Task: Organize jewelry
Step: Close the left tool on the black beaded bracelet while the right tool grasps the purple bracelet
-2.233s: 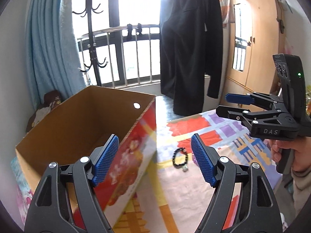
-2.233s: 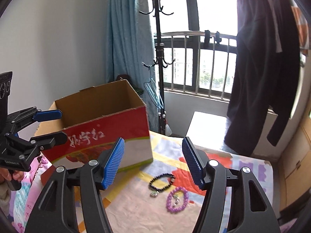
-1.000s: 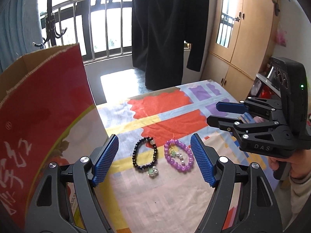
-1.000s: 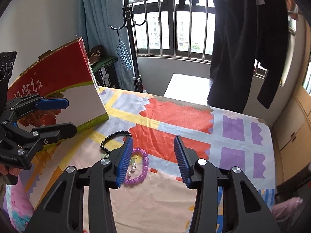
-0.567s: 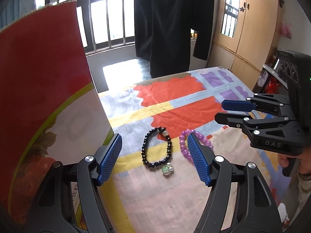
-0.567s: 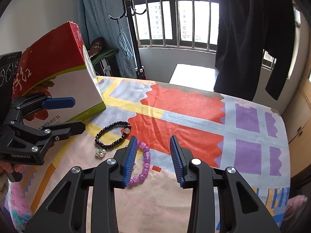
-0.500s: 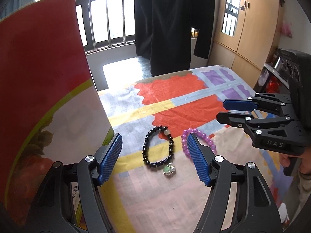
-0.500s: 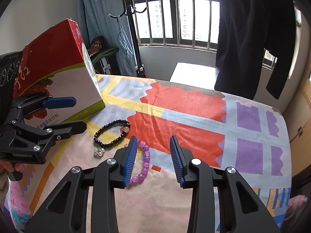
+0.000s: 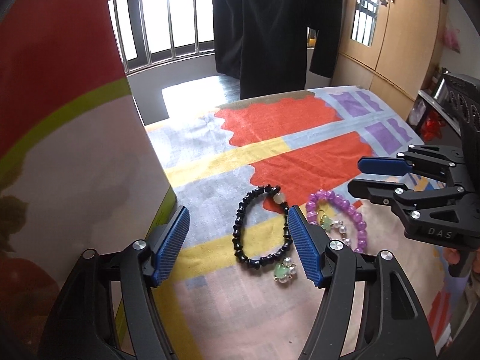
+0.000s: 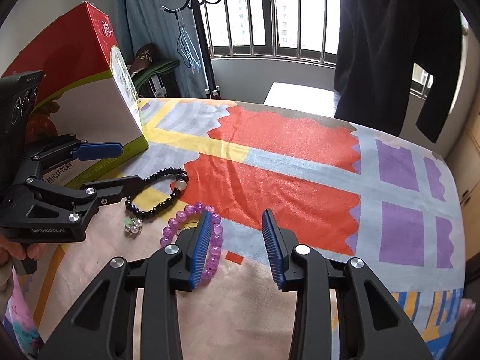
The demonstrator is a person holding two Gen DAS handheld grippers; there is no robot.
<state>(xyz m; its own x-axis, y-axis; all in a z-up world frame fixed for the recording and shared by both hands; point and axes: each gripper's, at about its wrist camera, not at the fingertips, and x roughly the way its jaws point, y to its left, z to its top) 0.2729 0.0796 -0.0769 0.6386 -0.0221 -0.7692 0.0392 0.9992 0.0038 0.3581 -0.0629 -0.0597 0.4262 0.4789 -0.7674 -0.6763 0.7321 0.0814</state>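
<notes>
Over blanket (image 9: 270,150), both hand-held grippers (image 9: 237,246) (image 10: 237,244) part-open, empty

two bracelets, one black (image 9: 260,228) and one purple (image 9: 345,214), one box (image 10: 78,90), two tongs

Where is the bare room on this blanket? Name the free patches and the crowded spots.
Free: the blanket over its red and purple blocks, right of the purple bracelet, out to the far edge. Crowded: the black bracelet and purple bracelet lie close together beside the red carton, with the left gripper and right gripper there.
</notes>
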